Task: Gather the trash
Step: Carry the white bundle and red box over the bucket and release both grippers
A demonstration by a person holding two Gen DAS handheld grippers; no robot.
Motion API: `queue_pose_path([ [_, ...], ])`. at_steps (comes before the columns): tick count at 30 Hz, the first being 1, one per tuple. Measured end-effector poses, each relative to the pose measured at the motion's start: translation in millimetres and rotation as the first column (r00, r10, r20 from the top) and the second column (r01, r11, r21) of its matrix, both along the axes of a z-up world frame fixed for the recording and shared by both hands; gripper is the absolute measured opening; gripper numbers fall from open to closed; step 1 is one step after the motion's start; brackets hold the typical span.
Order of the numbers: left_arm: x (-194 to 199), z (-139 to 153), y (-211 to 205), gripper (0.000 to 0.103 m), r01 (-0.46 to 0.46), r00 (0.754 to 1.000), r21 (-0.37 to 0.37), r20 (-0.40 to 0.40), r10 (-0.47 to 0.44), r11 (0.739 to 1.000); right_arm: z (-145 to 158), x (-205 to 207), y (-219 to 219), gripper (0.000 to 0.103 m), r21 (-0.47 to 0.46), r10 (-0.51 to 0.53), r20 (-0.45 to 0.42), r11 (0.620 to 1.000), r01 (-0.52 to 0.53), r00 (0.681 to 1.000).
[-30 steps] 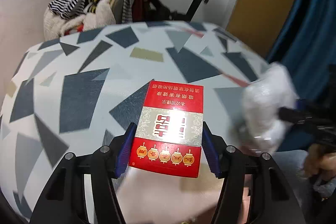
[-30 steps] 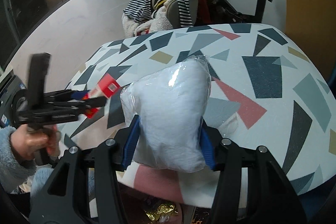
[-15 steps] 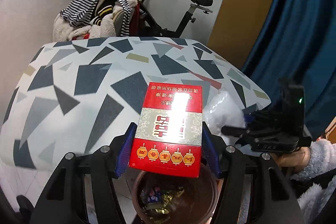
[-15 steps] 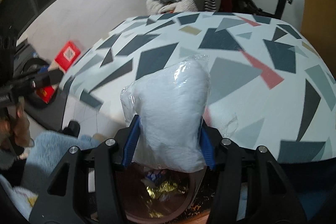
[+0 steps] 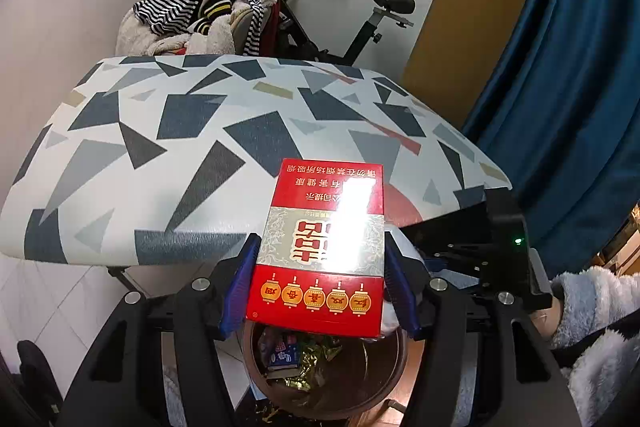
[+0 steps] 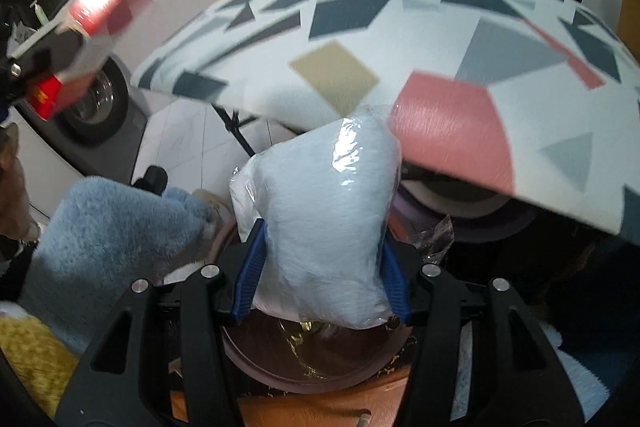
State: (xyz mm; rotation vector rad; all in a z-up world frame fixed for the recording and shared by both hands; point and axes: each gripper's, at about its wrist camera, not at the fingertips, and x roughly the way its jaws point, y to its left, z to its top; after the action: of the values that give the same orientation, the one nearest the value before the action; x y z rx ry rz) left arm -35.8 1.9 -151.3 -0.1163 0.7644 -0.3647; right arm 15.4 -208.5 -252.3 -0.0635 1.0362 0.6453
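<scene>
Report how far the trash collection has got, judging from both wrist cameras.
Done: the brown bin below the table edge already holds wrappers, and no loose trash shows on the tabletop. In hand: the left gripper clamps a red cigarette box above the bin; the right gripper clamps a white plastic-wrapped bundle over the bin too. Left: release both into the bin.

Red-and-silver box; white plastic-wrapped bag; brown bin; table white with grey, navy, pink shapes.

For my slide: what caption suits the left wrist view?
Left tongs clamp a red box above the brown bin.
</scene>
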Motion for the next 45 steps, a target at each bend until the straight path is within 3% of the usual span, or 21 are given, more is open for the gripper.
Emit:
queue_pose_path([
  [9, -1.9, -12.9, -5.5, 0.058, 0.011, 1.000, 0.008, -0.019, -0.011, 1.000, -21.1, -2.3, 13.0, 0.055, -0.056, 0.042, -0.034, 0.997, -0.044, 0.999],
  [14, -2.4, -16.6, -6.3, 0.058, 0.013, 1.000, 0.011, -0.024, -0.013, 1.000, -22.1, -2.5, 9.1, 0.064, -0.037, 0.019, -0.028, 0.999, -0.020, 0.999],
  [15, -2.2, -17.3, -5.9, 0.058, 0.013, 1.000, 0.011, -0.027, -0.013, 1.000, -21.8, -2.4, 6.6, 0.069, -0.032, 0.010, -0.023, 0.999, -0.010, 1.000],
  [19, -2.3, -22.4, -4.8, 0.058, 0.015, 0.999, 0.012, -0.033, -0.015, 1.000, -13.1, -7.2, -4.1, 0.083, -0.002, -0.037, 0.030, 0.999, 0.037, 0.999],
  [24, -3.5, -35.2, -9.9, 0.058, 0.031, 0.998, 0.041, -0.053, -0.028, 0.999, -0.7, -7.0, -13.4, 0.091, 0.020, -0.078, 0.098, 0.997, 0.077, 0.992],
  [32, -0.3, -67.0, -18.3, 0.058, 0.057, 0.990, 0.047, -0.134, -0.050, 0.997, 9.8, 2.6, -32.2, 0.093, 0.042, -0.166, 0.132, 0.986, 0.162, 0.977],
  [42, 7.4, -91.7, -38.0, 0.058, 0.125, 0.973, 0.053, -0.204, -0.112, 0.991, 10.8, 8.2, -43.8, 0.093, 0.053, -0.195, 0.119, 0.980, 0.190, 0.974],
  [45, 10.8, -95.2, -40.6, 0.070, 0.127, 0.968, 0.063, -0.224, -0.110, 0.990, 9.6, 8.6, -42.3, 0.093, 0.048, -0.193, 0.112, 0.981, 0.188, 0.975],
])
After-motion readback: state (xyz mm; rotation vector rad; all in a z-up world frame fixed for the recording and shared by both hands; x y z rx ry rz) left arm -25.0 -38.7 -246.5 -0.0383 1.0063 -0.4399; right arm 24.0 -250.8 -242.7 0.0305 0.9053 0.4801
